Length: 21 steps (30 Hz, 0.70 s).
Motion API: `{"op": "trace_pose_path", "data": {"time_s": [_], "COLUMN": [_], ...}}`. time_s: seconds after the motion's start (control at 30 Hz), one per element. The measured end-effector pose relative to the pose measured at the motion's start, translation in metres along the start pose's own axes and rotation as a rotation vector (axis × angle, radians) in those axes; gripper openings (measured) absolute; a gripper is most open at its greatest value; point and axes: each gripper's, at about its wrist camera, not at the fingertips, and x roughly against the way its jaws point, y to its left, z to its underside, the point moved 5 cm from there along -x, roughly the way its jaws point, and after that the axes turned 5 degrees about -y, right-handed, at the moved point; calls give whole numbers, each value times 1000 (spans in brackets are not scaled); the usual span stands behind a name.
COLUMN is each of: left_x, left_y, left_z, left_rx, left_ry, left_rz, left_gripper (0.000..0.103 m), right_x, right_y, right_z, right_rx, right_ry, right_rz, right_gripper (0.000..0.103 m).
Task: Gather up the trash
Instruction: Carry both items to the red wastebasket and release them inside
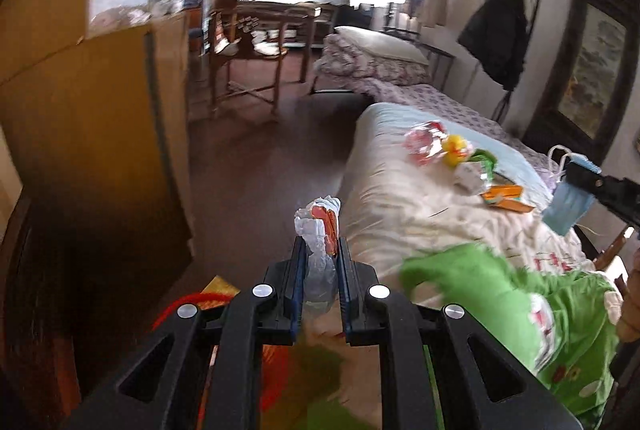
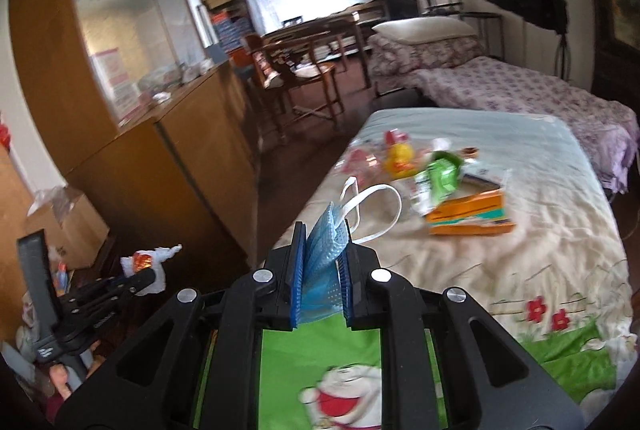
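1. Two grippers were each closed on a piece of trash: the left gripper (image 1: 320, 244) pinched a crumpled clear plastic wrapper (image 1: 318, 226) with red-orange print, and the right gripper (image 2: 320, 250) pinched a blue face mask (image 2: 326, 242) whose white ear loops (image 2: 378, 208) curled out past the fingertips.
2. Beneath the right gripper lay a green cartoon quilt (image 2: 320, 362), spread over the near end of the bed (image 2: 540, 254).
3. In the right wrist view, the left gripper (image 2: 142, 276) showed off to the left, beside the bed and over the floor, wrapper (image 2: 150, 264) in its tip.
4. Farther up the bed, a loose cluster of trash sat together: an orange box (image 2: 470, 216), a green packet (image 2: 440, 174), a yellow toy-like piece (image 2: 400, 154) and a pink-and-clear wrapper (image 2: 358, 158).
5. Left of the bed stood a brown wooden cabinet (image 2: 192, 158).
6. Beyond, a second bed with a floral cover (image 2: 520, 90) and a pillow (image 2: 424, 28) stood near a wooden table (image 2: 320, 26) and chair (image 2: 304, 70).
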Motion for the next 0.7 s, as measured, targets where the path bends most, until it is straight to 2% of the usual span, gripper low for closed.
{"op": "trace_pose_path", "data": {"time_s": [0.2, 0.33, 0.37, 0.4, 0.47, 0.53, 0.6, 0.7], "left_x": [-8, -18, -19, -19, -18, -16, -14, -7], "left_y": [47, 76, 84, 90, 105, 116, 131, 156], "left_z": [30, 52, 58, 61, 68, 73, 79, 90], "left_rx": [54, 100, 114, 125, 143, 145, 141, 145], "left_ry": [52, 98, 107, 109, 105, 104, 112, 115], "left_rz": [-54, -73, -79, -87, -125, -169, -242, -354], "left_gripper": [15, 20, 30, 45, 64, 71, 82, 88], "right_x": [-19, -38, -43, -49, -58, -70, -85, -102], "right_y": [42, 71, 78, 88, 100, 118, 135, 157], "right_z": [15, 31, 34, 40, 47, 56, 66, 82], "right_rx": [56, 92, 100, 114, 131, 150, 167, 199], "right_ry": [61, 123, 137, 158, 182, 220, 260, 313], "right_rz": [-47, -89, -98, -111, -125, -148, -173, -201], "right_gripper": [18, 18, 18, 18, 18, 18, 18, 18]}}
